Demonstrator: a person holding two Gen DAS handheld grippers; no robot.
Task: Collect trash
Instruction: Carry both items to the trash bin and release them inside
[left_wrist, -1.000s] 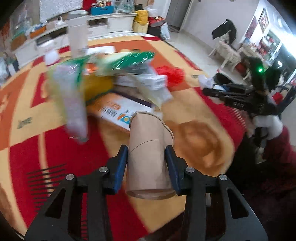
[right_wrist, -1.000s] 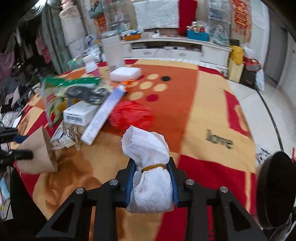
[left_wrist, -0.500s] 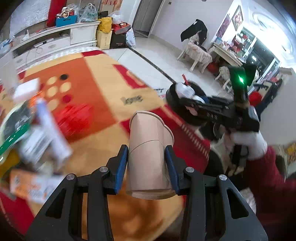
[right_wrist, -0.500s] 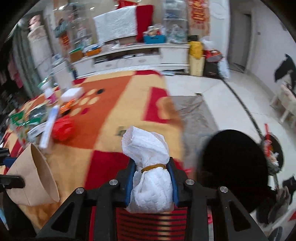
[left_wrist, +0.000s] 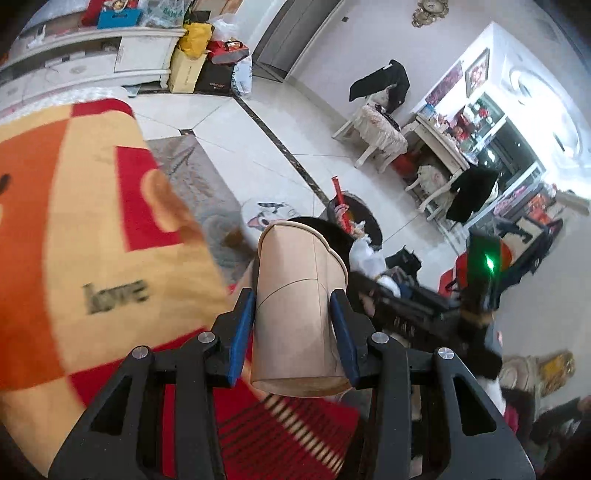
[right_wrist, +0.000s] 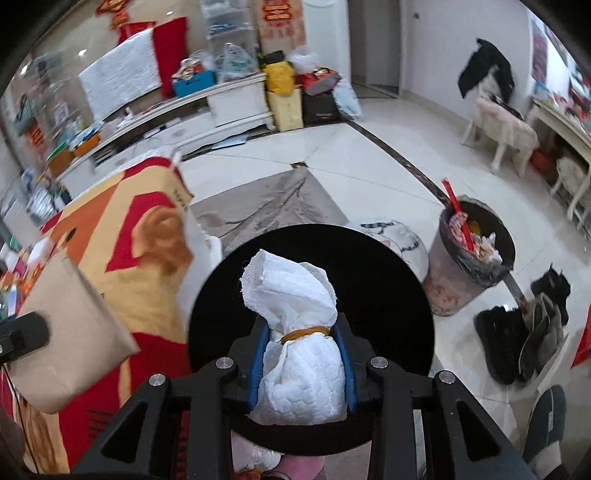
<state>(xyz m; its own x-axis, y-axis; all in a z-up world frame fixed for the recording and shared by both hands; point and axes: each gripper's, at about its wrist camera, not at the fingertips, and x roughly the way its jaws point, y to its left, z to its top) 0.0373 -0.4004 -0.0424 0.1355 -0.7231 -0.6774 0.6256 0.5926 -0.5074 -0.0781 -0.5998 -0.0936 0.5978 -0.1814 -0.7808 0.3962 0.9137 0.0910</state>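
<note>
Claws (left_wrist: 293, 325) (right_wrist: 302, 354) over patterned blanket (left_wrist: 74, 266), tiled floor (right_wrist: 332, 155).

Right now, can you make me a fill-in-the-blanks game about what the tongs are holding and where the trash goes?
1. The left tongs are shut on a brown paper ____.
2. The right tongs grip a white bundle tied with a ____ band.
3. The trash bin on the tiled floor is already ____ of rubbish.
4. A ____ stick pokes out of the bin.

Missing words: cup; yellow; full; red
</note>
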